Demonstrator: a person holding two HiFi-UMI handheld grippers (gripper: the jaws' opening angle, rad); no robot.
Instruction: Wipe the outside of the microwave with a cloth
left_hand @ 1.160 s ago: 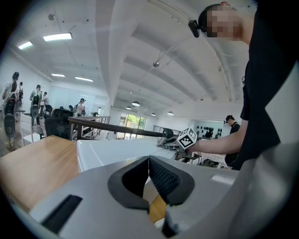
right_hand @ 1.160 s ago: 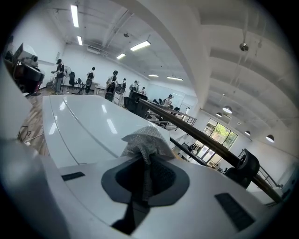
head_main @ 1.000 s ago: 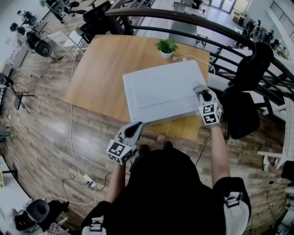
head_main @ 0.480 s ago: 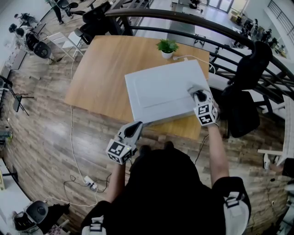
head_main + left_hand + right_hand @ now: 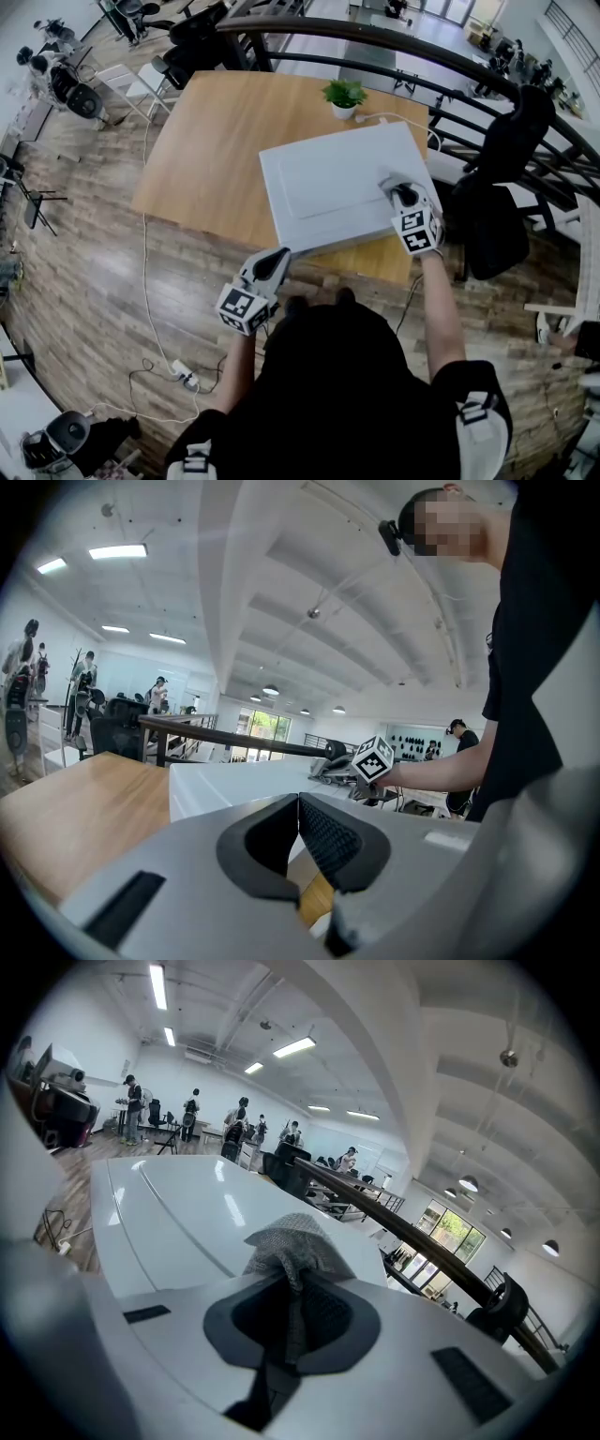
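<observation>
The white microwave (image 5: 328, 187) lies on the wooden table (image 5: 206, 141), its broad flat side facing up. My right gripper (image 5: 396, 192) rests on the right part of that white surface, shut on a grey cloth (image 5: 286, 1241) that bunches out past the jaws onto the microwave (image 5: 178, 1213). My left gripper (image 5: 272, 262) hangs off the table's front edge, left of the microwave, shut with nothing in it. In the left gripper view the jaws (image 5: 298, 832) meet, with the microwave (image 5: 244, 785) and the right gripper's marker cube (image 5: 373, 757) beyond.
A small potted plant (image 5: 343, 96) stands at the table's far edge behind the microwave, with a white cable (image 5: 398, 119) beside it. A dark railing (image 5: 441, 56) curves behind the table. Black chairs (image 5: 497, 216) stand at the right. A cable and power strip (image 5: 183, 373) lie on the floor.
My right gripper has slid a little to the left and forward across the microwave's top with the cloth. The left gripper has stayed where it was.
</observation>
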